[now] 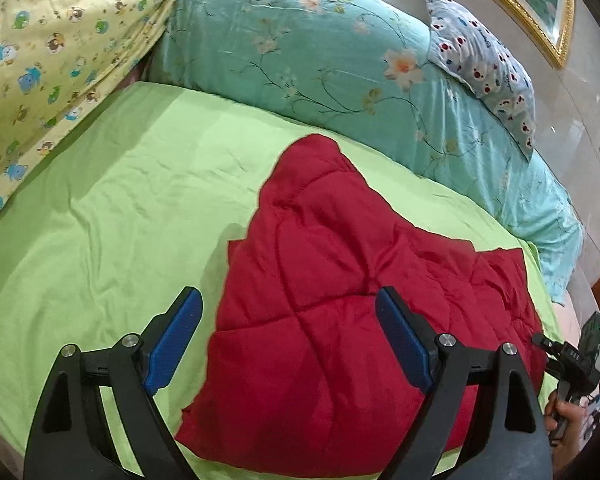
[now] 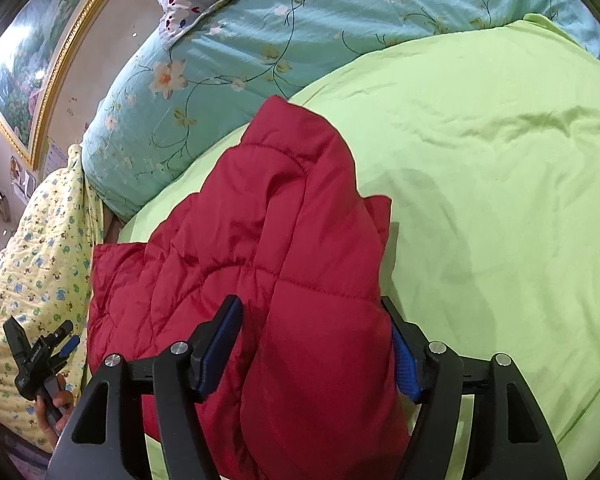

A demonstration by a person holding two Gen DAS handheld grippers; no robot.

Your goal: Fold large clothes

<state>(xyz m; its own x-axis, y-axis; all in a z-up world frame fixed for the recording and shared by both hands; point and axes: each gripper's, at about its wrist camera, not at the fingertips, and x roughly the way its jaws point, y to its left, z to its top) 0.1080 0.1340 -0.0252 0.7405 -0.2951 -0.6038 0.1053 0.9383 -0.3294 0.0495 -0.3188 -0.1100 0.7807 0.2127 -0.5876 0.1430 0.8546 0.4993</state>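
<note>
A red quilted puffer garment (image 1: 340,280) lies in a loose folded heap on the lime green sheet (image 1: 120,200). My left gripper (image 1: 288,312) is open and hovers above the garment's near left part, holding nothing. In the right wrist view the red garment (image 2: 292,240) bulges up between the wide-open fingers of my right gripper (image 2: 312,320); its right blue pad (image 2: 404,364) is partly hidden behind the fabric. The pads do not pinch the cloth. The other gripper shows at each view's edge: the right one in the left wrist view (image 1: 572,360), the left one in the right wrist view (image 2: 40,352).
A teal floral duvet (image 1: 320,48) is rolled along the far side, with a bear-print pillow (image 1: 488,64) on it. A yellow cartoon-print blanket (image 1: 40,60) lies at the left. A gold-framed picture (image 2: 24,68) hangs on the wall.
</note>
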